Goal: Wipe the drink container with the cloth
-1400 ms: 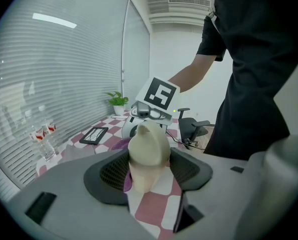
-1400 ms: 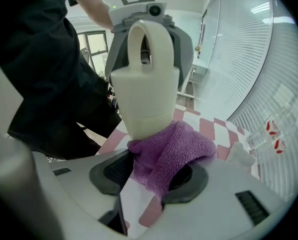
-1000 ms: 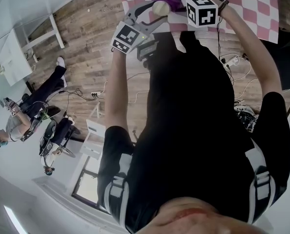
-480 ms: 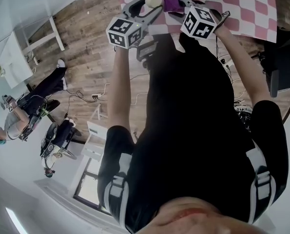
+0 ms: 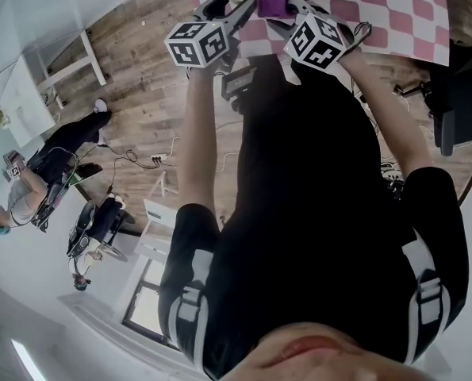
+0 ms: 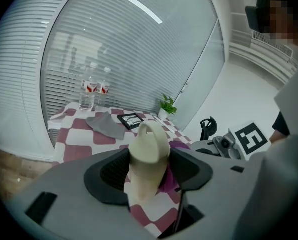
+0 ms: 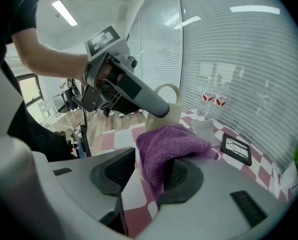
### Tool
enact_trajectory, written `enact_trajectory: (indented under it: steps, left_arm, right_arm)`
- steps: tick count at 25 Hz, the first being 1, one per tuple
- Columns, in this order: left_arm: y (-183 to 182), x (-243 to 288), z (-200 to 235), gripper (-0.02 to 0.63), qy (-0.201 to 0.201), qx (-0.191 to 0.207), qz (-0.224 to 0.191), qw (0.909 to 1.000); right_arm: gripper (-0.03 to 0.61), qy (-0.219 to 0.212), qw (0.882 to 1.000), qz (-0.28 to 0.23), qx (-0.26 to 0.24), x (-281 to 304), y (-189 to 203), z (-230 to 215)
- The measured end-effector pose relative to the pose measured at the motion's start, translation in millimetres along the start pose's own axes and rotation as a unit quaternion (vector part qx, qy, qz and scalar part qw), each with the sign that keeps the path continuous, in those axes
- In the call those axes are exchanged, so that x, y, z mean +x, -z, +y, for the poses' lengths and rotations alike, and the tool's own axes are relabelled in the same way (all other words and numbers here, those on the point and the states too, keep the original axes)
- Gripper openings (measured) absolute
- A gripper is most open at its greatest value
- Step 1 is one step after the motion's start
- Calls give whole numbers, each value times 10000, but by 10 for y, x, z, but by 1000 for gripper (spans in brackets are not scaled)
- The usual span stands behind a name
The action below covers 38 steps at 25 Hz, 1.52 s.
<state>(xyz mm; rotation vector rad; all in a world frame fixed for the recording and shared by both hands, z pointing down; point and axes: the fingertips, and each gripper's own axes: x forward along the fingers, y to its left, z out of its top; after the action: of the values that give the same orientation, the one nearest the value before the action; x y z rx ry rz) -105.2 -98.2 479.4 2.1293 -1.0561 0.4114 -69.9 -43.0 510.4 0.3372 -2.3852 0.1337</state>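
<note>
- Left gripper [image 6: 149,173]: jaws clenched on the drink container [image 6: 150,143], which is held upright in the air over the near edge of the desk [image 5: 394,6].
- Right gripper [image 7: 149,176]: jaws grasping the cloth [image 7: 171,146]. They have just been closing, with the cloth bunched between them.
- Contact: the cloth lies against the container's lower side, on the side away from the left gripper view.
- Progress: both items are in hand and in contact, so I judge wiping to be under way. How much of the surface is covered cannot be told. The remaining faces and setting both items down appear outstanding.
- Container: cream, matt, smooth and rigid, with a rounded body and a looped handle at the top.
- Cloth: purple, with a soft looped pile, folded into a thick wad.
- Desk: covered in a pink-and-white check.
</note>
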Motion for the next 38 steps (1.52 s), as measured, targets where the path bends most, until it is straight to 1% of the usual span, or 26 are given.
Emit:
enact_trajectory:
  steps: [5, 9, 12, 16, 18, 20, 23, 25, 28, 31, 33, 35, 38]
  left_arm:
    - [-24, 1, 32, 275, -34, -129, -5, 9999]
    - [-23, 0, 53, 275, -89, -270, -3, 9996]
    - [-41, 8, 79, 275, -134, -364, 18, 9992]
    - [-40, 12, 122, 275, -257, -625, 17, 9977]
    - [-29, 13, 126, 275, -322, -756, 27, 9966]
    - [-43, 13, 145, 275, -369, -839, 10, 9958]
    - [-72, 4, 168, 275, -377, -867, -38, 9955]
    - [-64, 0, 180, 275, -396, -887, -36, 9953]
    - [-79, -5, 203, 275, -433, -927, -75, 9947]
    - [-87, -1, 226, 275, -443, -1019, -108, 9937]
    - [-91, -5, 232, 273, -462, -1039, -120, 9934]
    - [-91, -12, 226, 273, -466, -1018, -118, 9936]
    - [-95, -12, 218, 274, -441, -977, -98, 9942]
  right_arm:
    - [160, -25, 9996, -6, 275, -42, -45, -4]
    - [69, 93, 9983, -114, 560, -116, -113, -70]
    - [63, 233, 9979, -146, 580, -95, -161, -145]
    - [64, 454, 9979, -157, 438, -42, -219, -157]
    - [66, 588, 9968, -193, 496, -35, -234, -166]
    - [84, 726, 9953, -251, 588, -24, -262, -194]
    - [134, 874, 9930, -332, 726, 15, -300, -222]
    - [135, 961, 9920, -332, 744, 39, -293, -244]
    - [136, 1059, 9918, -319, 642, 85, -282, -287]
    - [155, 1060, 9919, -332, 608, 122, -283, -320]
    - [180, 1054, 9914, -366, 682, 127, -280, -343]
    - [208, 1006, 9905, -415, 840, 125, -267, -363]
    - [233, 783, 9891, -534, 1124, 137, -241, -387]
